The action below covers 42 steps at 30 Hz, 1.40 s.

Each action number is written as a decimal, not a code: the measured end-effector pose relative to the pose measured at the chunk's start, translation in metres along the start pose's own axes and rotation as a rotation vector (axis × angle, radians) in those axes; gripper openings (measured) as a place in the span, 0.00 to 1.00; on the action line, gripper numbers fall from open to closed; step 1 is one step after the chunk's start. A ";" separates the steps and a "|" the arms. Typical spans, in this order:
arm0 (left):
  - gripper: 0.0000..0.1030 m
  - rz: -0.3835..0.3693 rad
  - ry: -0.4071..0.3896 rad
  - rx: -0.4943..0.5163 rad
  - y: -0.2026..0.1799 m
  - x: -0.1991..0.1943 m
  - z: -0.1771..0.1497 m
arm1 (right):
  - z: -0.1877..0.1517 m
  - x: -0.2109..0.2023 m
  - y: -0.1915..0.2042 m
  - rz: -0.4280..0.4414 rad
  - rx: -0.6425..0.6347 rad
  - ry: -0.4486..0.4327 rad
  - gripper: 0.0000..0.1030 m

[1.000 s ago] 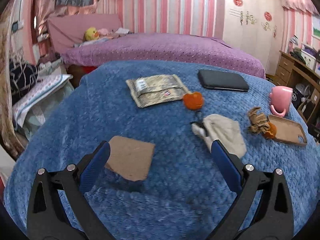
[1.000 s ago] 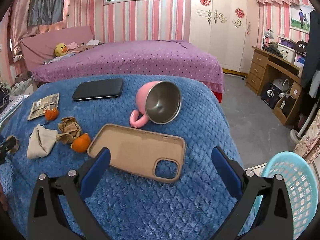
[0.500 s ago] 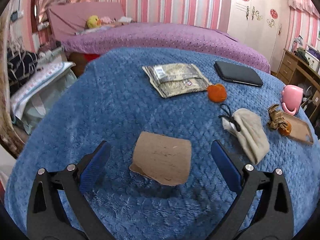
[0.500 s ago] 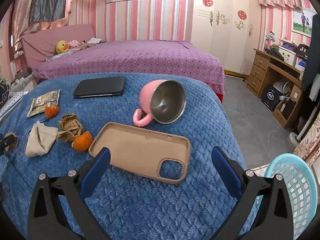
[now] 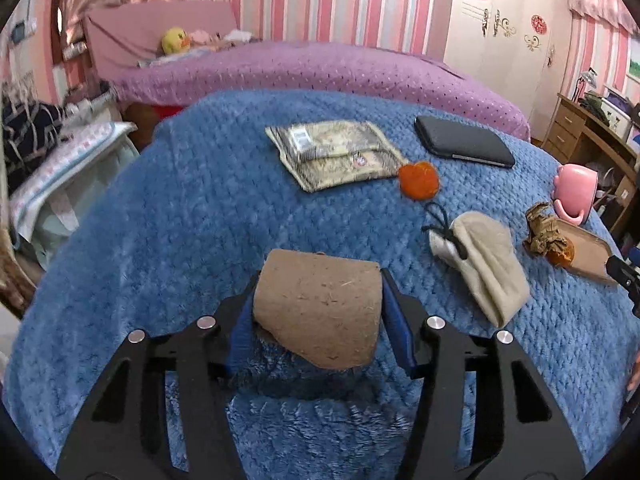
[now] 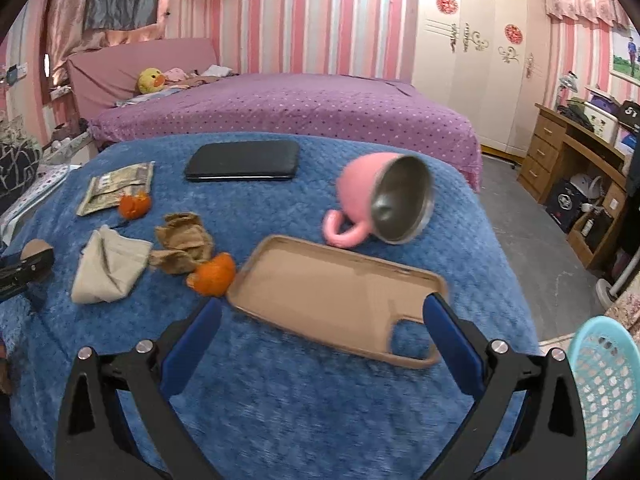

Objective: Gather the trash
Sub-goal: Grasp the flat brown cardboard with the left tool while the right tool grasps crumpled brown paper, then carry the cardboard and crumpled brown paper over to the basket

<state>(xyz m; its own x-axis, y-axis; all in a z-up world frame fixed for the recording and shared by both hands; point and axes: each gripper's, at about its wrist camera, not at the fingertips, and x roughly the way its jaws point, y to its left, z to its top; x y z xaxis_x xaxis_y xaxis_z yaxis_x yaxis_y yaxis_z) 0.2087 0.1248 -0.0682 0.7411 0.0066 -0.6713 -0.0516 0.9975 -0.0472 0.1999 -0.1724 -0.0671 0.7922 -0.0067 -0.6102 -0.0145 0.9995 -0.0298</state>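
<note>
Closing around a brown cardboard scrap [image 5: 320, 312], the left hand-held gripper [image 5: 318, 320] has its blue pads at the scrap's two side edges near the bench's near left corner; whether they already press on it I cannot tell. The right hand-held gripper [image 6: 320, 340] hangs with jaws wide apart over the tan phone case [image 6: 340, 300] at the bench's near right edge, gripping nothing.

By my reading the collecting has barely begun. Two pieces of orange peel [image 6: 212, 274], a crumpled brown paper [image 6: 182, 242] and a flat wrapper [image 5: 336, 154] all lie on the blue blanket [image 5: 180, 220], none yet in the turquoise basket [image 6: 600, 380] on the floor past the right edge. The beige pouch [image 5: 486, 260], black phone [image 5: 464, 146] and tipped pink mug [image 6: 380, 200] look like keepers, not trash.

The basket is cut off by the picture's edge, so its contents stay hidden. The wrapper's print is too blurred to read.
</note>
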 end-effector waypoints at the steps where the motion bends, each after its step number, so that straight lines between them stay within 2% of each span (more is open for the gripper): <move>1: 0.53 0.004 -0.012 0.002 -0.002 -0.002 0.001 | 0.001 0.002 0.007 0.015 -0.009 0.002 0.95; 3: 0.53 0.009 -0.039 0.007 -0.008 -0.007 0.004 | 0.004 0.009 0.023 0.036 -0.043 0.010 0.92; 6: 0.53 0.012 -0.068 0.010 -0.012 -0.012 0.007 | 0.008 0.017 0.047 0.072 -0.094 0.024 0.79; 13: 0.53 0.037 -0.097 0.019 -0.012 -0.015 0.012 | 0.032 0.031 0.079 0.129 -0.156 0.024 0.79; 18: 0.53 0.045 -0.091 -0.024 -0.003 -0.013 0.014 | 0.042 0.060 0.089 0.169 -0.152 0.118 0.53; 20: 0.53 0.041 -0.093 -0.027 -0.004 -0.014 0.015 | 0.042 0.073 0.097 0.186 -0.161 0.151 0.48; 23: 0.53 0.050 -0.094 -0.011 -0.008 -0.015 0.016 | 0.042 0.075 0.104 0.178 -0.198 0.144 0.45; 31: 0.53 0.020 -0.120 -0.016 -0.024 -0.028 0.014 | 0.045 0.014 0.071 0.156 -0.150 -0.020 0.44; 36: 0.53 -0.002 -0.145 0.024 -0.051 -0.042 0.007 | 0.038 -0.029 0.031 0.123 -0.116 -0.064 0.44; 42: 0.53 -0.032 -0.176 0.065 -0.093 -0.065 -0.003 | 0.018 -0.065 -0.011 0.066 -0.084 -0.076 0.44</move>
<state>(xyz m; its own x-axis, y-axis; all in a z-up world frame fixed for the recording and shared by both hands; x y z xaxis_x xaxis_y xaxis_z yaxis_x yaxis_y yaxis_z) 0.1636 0.0315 -0.0227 0.8476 -0.0186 -0.5303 0.0128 0.9998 -0.0147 0.1592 -0.1820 -0.0130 0.8318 0.0649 -0.5512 -0.1169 0.9913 -0.0597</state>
